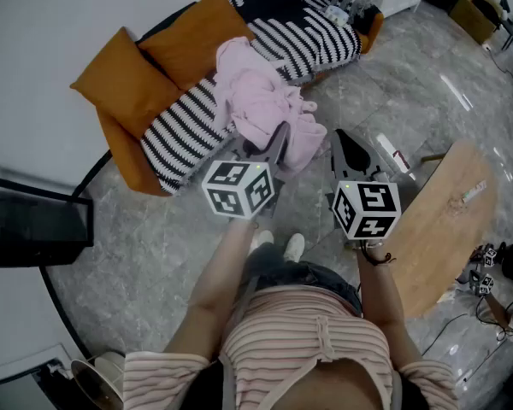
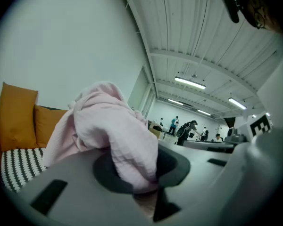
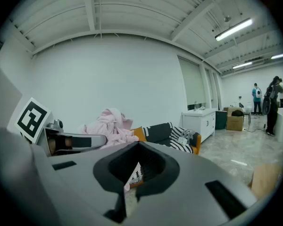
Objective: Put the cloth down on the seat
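Note:
A crumpled pink cloth [image 1: 261,105] hangs in the air in front of the sofa's black-and-white striped seat [image 1: 184,122]. My left gripper [image 1: 278,143] is shut on a fold of it. In the left gripper view the cloth [image 2: 113,131] bulges up out of the jaws of that gripper [image 2: 141,185] and hides much of what lies ahead. My right gripper [image 1: 349,150] hovers just right of the cloth, shut, with nothing in it. The right gripper view looks past its own shut gripper [image 3: 132,185] at the cloth [image 3: 108,124] and the left gripper [image 3: 70,142].
Orange cushions [image 1: 124,75] lean at the sofa's back. A dark patterned blanket [image 1: 312,24] covers its far end. A round wooden table [image 1: 449,220] stands at the right, a dark screen [image 1: 34,225] at the left, a white cabinet [image 3: 203,121] beyond the sofa. People stand far off [image 3: 273,105].

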{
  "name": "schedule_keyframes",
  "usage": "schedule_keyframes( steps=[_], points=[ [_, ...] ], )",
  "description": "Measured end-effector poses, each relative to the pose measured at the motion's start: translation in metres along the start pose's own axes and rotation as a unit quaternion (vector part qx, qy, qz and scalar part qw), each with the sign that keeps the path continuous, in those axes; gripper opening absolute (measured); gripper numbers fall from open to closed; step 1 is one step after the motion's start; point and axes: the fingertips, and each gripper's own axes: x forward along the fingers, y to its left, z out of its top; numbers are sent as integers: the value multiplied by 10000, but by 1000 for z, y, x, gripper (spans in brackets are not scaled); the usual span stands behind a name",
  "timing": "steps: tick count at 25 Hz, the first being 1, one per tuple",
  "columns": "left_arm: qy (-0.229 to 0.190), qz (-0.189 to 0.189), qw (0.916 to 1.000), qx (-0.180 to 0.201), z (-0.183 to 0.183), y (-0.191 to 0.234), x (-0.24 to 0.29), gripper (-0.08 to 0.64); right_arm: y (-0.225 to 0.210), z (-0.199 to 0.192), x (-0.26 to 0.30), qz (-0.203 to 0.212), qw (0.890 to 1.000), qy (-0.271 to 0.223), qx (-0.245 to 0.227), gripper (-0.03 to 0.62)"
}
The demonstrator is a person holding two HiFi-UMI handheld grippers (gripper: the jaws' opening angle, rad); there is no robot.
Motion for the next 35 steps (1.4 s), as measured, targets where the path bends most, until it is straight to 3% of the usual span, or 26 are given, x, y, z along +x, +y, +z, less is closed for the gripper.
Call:
schedule_keyframes(
  steps=[22, 35],
  points=[
    [-8, 251, 9997, 34, 4, 5, 19, 86, -29, -12, 12, 42, 9994, 103, 326, 8],
    [-49, 169, 9998, 78, 28, 31, 63, 86, -45, 0, 62, -43, 9993, 228, 302, 8]
  ],
)
